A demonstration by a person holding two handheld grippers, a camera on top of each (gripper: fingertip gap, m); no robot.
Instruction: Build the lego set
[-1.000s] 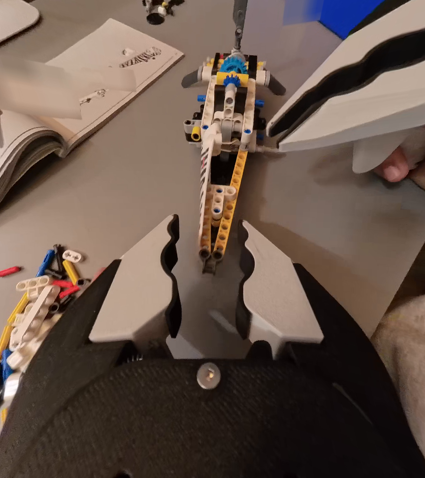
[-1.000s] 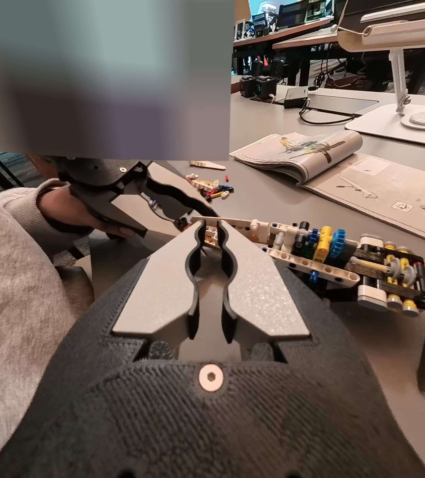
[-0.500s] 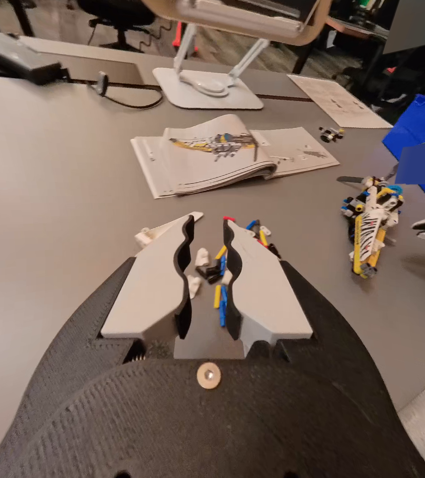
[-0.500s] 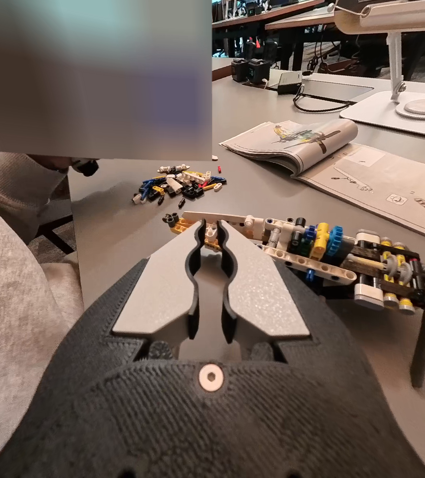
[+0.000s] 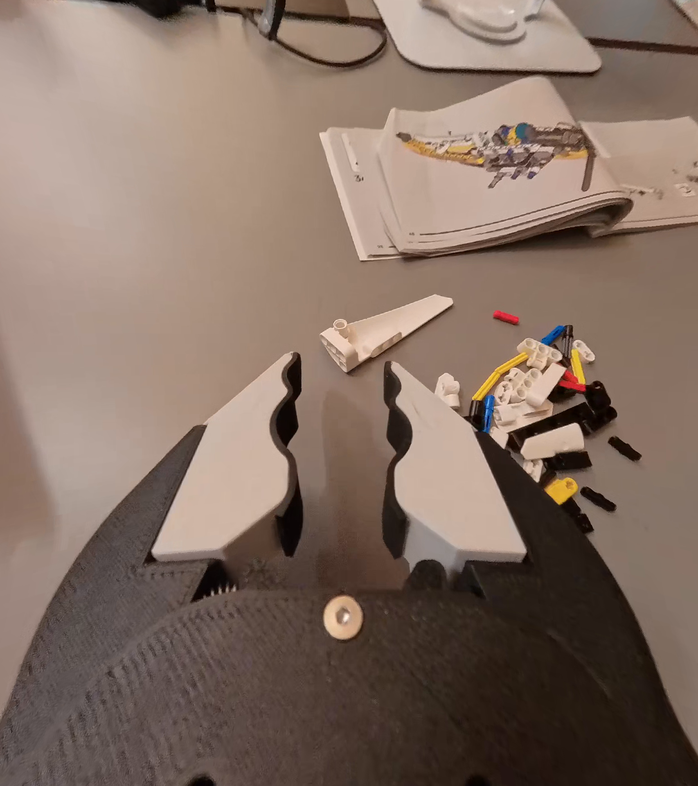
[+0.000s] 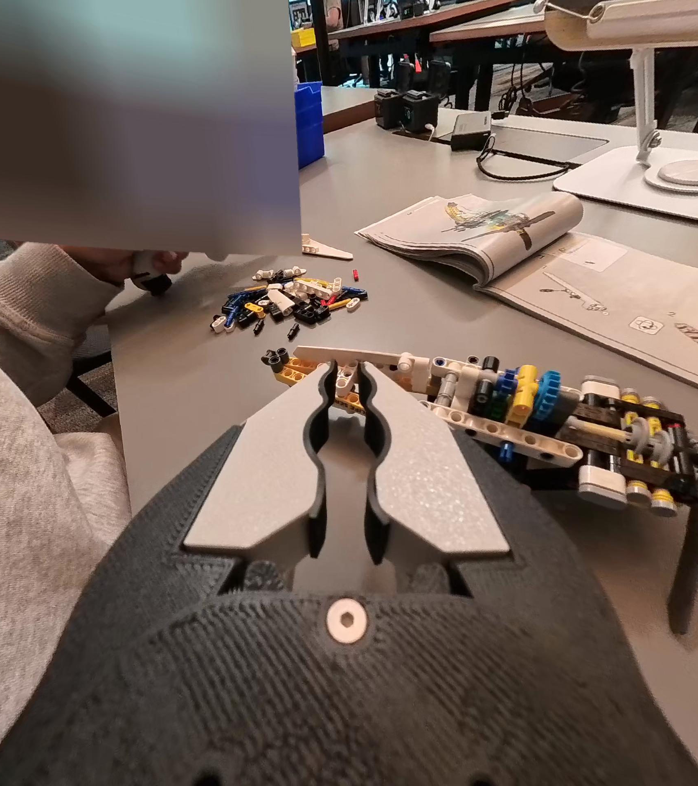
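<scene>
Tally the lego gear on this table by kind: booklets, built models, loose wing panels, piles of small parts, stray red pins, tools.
Instruction booklet: 1
Partly built model: 1
White wing panel: 1
Pile of small parts: 1
Red pin lying apart from the pile: 1
Tools, left tool and right tool: 2
Total: 7

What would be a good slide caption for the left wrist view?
Open left gripper hovers just short of a white wing piece, beside a pile of loose pieces and the open instruction booklet.

A white lamp base (image 6: 679,174), black cable (image 6: 513,163), blue bin (image 6: 309,123), perhaps chargers (image 6: 407,110), share the grey table (image 5: 126,212).
</scene>
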